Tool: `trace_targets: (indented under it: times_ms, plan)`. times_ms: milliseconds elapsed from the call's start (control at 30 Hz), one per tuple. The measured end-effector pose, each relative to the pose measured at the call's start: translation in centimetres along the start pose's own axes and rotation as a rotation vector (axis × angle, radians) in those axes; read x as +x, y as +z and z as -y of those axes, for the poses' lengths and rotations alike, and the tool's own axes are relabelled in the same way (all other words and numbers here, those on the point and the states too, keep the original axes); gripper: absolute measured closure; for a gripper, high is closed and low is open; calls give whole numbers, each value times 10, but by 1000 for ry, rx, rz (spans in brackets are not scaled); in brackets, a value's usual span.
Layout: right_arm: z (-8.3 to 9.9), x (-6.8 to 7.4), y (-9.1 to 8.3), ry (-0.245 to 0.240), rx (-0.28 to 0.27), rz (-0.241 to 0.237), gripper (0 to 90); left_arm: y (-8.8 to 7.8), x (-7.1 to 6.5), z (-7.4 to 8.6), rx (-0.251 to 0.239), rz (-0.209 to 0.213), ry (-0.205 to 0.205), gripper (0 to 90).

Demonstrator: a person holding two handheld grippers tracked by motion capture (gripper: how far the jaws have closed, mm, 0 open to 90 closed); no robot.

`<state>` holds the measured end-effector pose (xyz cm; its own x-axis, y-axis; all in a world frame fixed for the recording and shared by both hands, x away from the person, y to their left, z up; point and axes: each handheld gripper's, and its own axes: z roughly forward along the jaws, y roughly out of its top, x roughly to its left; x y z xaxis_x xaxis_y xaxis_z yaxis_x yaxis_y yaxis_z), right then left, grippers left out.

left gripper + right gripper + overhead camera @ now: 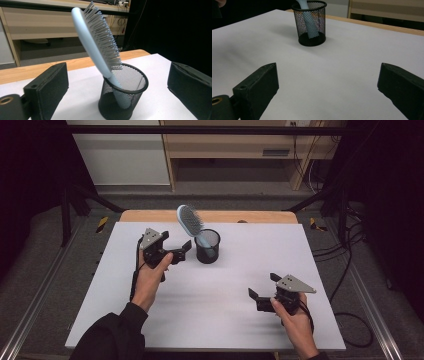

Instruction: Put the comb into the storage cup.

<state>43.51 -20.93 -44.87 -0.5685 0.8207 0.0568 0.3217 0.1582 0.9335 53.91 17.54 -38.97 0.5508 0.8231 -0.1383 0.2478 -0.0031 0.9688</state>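
Note:
A black mesh cup (207, 246) stands on the white table top (100, 310), a little behind its middle. A light blue hairbrush (190, 219) stands in it handle down and leans to the left, bristles facing right. In the left gripper view the cup (123, 100) and the hairbrush (92, 42) are close ahead. My left gripper (181, 251) is open just left of the cup, holding nothing. At the front right my right gripper (263, 286) is open and empty, far from the cup (310, 25); the brush handle (308, 22) shows through the mesh.
A wooden strip (150, 215) runs along the table's far edge. Behind it stand a wooden shelf unit (230, 150) and a white cabinet (120, 155). Cables (350, 255) hang at the right, off the table. Bare table top lies between the two grippers.

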Motion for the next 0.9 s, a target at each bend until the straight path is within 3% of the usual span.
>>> trace_targets:
  times_ms: [400,900]
  plan:
    - [1,2,1,-7,9,5,36,-21,14,-1,-12,3,5,22]
    - [1,2,1,-12,12,7,36,-48,21,-9,-48,-14,0,22]
